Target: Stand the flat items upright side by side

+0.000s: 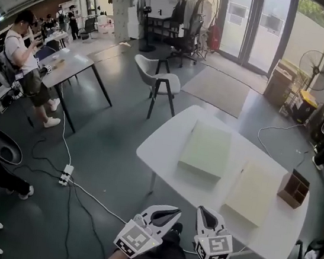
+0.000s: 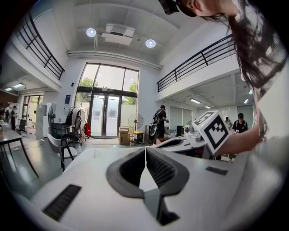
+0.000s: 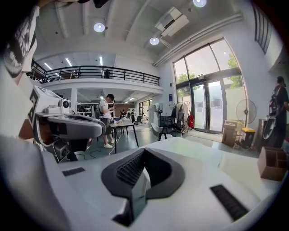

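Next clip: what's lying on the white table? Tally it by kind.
Flat slabs: 2 (green slab, cream slab)
Wooden box: 1
Total: 3

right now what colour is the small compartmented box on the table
Brown: the small compartmented box shows clearest in head view.

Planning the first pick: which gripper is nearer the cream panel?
Right. The right gripper is short of the cream panel, to its left; the left gripper is farther left.
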A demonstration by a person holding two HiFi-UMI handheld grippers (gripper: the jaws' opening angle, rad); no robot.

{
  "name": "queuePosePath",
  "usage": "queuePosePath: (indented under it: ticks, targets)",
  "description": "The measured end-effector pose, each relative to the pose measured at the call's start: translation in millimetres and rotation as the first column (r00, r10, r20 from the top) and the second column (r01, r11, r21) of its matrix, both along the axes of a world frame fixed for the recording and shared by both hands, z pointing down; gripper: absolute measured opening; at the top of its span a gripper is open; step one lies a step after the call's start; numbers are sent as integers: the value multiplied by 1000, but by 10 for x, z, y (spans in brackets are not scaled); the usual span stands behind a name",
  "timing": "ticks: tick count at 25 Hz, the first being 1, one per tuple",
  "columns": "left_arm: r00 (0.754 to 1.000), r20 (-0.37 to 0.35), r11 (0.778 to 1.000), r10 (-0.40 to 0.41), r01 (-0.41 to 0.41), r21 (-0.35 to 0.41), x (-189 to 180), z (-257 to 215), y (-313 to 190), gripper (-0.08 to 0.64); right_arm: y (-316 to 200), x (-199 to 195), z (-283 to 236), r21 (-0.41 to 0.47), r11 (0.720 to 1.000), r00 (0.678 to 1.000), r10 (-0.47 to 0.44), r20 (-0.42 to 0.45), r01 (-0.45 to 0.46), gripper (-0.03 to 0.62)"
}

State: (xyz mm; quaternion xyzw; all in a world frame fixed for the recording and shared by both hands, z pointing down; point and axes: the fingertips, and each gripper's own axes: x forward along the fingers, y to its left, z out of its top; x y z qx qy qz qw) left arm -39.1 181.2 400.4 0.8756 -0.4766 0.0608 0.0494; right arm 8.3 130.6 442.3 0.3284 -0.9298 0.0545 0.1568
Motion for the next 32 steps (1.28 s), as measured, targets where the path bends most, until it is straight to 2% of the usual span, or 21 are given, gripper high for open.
queuePosePath:
  ticks: [6, 10, 16, 20, 27, 32]
  targets:
    - [999, 6, 999, -47, 48, -16, -229, 26, -714, 14, -714, -179, 50, -14, 999, 999, -37, 20, 37, -2]
    - [999, 18, 999, -46, 47, -28, -212, 47, -1311, 14, -1294, -94, 124, -32, 999, 1000, -25, 10, 25, 3]
    - [998, 62, 997, -32, 36, -67, -157, 121, -1936, 14, -1925, 87, 339, -105, 994, 1000, 17, 19, -15, 21]
    - [994, 79, 995, -77, 82, -65, -191, 171, -2281, 14, -2218, 117, 510, -136, 991, 1000, -3, 8, 4, 61]
    - [986, 91, 980, -139, 150, -129, -358, 370, -2537, 15, -2452, 117, 796, -212, 977, 999, -29, 15, 32, 68]
    - [983, 102, 968, -152, 169, -188, -507, 558, -2572, 15, -2583, 169, 1096, -291, 957, 1000, 19, 24, -11, 147]
